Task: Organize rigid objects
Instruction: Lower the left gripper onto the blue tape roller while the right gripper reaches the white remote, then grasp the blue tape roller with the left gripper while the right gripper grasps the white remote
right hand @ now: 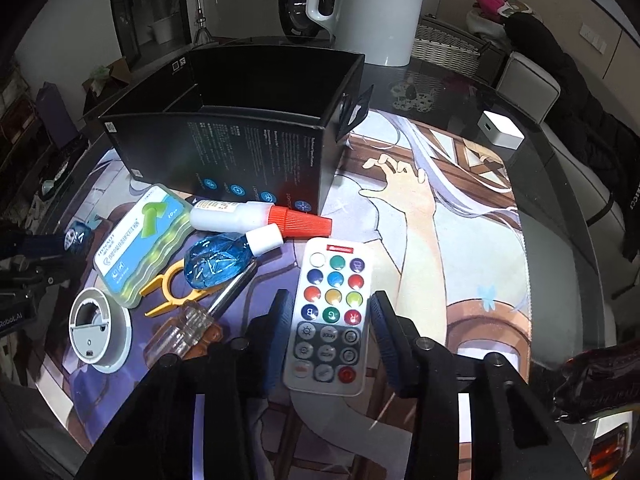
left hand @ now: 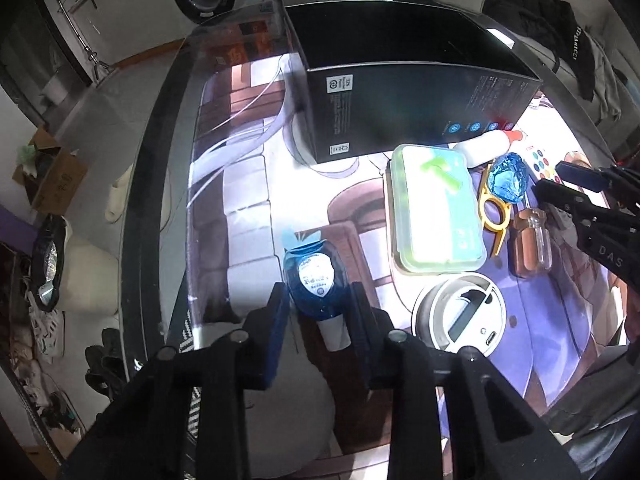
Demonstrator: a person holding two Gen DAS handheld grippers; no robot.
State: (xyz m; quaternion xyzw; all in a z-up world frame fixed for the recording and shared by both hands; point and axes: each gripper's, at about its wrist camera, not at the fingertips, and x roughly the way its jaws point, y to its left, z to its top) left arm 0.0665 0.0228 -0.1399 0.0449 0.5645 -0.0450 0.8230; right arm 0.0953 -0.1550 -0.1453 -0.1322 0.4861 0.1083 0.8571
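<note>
My left gripper point(left hand: 320, 300) has its jaws on both sides of a small blue bottle point(left hand: 314, 280) with a white cap, lying on the printed mat; contact is not clear. My right gripper point(right hand: 330, 304) is open, its fingers on either side of a white remote point(right hand: 330, 316) with coloured buttons, not touching it. An open black box point(right hand: 240, 136) stands behind; it also shows in the left wrist view point(left hand: 400, 96). Near it lie a green case point(right hand: 140, 240), a glue bottle point(right hand: 256, 214) with a red cap, a second blue bottle point(right hand: 220, 258), a yellow tool point(right hand: 168, 284), a screwdriver point(right hand: 192, 328) and a round white device point(right hand: 96, 328).
A white kettle point(right hand: 372, 8) stands behind the box. A small white cube point(right hand: 500, 130) sits at the far right of the glass table point(right hand: 460, 80). The table's left edge point(left hand: 148, 200) drops to a cluttered floor. A chair with dark clothes point(right hand: 580, 128) is at the right.
</note>
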